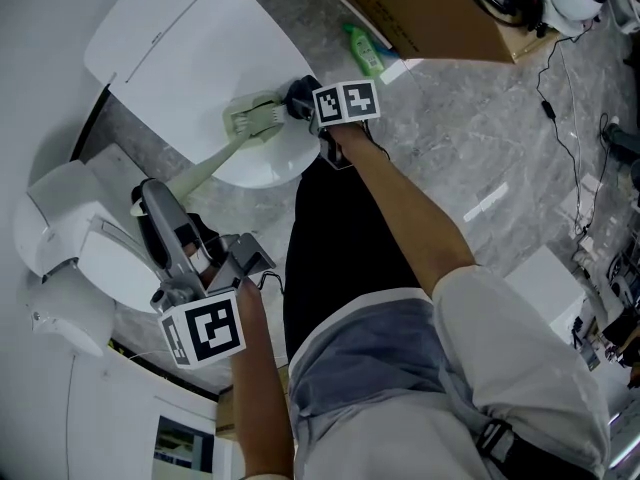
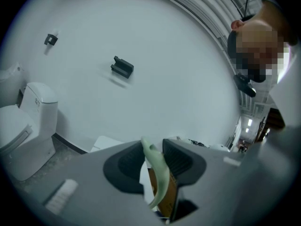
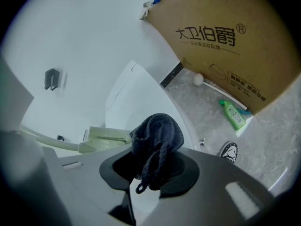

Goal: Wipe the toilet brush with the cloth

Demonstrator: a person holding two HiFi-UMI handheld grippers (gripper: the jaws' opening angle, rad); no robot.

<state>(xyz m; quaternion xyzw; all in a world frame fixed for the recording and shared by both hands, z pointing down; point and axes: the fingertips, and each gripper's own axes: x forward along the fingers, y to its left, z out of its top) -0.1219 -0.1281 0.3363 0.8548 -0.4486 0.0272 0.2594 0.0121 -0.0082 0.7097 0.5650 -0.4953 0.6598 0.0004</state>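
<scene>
The pale green toilet brush has its head [image 1: 255, 118] over the white toilet's closed lid [image 1: 190, 38], and its handle [image 1: 205, 173] slants down-left. My left gripper [image 1: 160, 200] is shut on the far end of that handle, which shows as a curved green strip [image 2: 157, 173] between the jaws. My right gripper [image 1: 302, 100] is shut on a bunched dark blue cloth [image 1: 298, 92], right beside the brush head. In the right gripper view the cloth [image 3: 157, 135] bulges out of the jaws, with the brush head [image 3: 108, 136] just to its left.
A brown cardboard box [image 1: 420, 8] and a green bottle [image 1: 362, 48] stand on the grey marble floor beyond the toilet. Cables [image 1: 570, 128] trail at the right. White units [image 1: 70, 238] crowd the left side. The person's legs fill the lower middle.
</scene>
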